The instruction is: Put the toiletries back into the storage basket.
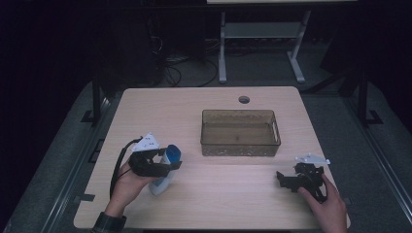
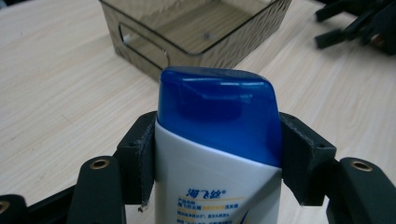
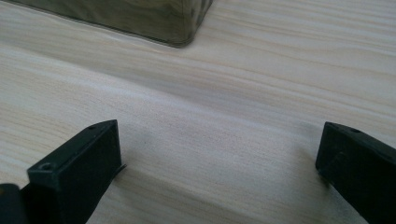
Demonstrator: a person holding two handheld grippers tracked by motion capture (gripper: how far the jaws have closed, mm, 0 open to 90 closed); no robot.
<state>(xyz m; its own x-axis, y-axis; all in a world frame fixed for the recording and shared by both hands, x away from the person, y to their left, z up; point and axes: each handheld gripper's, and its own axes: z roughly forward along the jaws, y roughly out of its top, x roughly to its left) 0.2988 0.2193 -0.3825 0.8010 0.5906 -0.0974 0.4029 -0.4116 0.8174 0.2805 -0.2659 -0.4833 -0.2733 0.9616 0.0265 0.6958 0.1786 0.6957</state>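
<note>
White plastic bottle with blue cap (image 2: 217,140) clamped between jaws of left gripper (image 1: 167,162), near translucent brown plastic bin (image 1: 240,141). Right gripper (image 1: 286,179) jaws spread wide, nothing held, over light wooden table (image 1: 218,194).

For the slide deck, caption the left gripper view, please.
Left hand-held gripper clamps a white bottle by its blue cap, facing the brown bin.

Bin mid-table, grippers toward the near edge.
From the bin (image 1: 240,133), bottle (image 1: 167,170) sits at eight o'clock in the left gripper (image 1: 170,165); right gripper (image 1: 284,179) at four.
</note>
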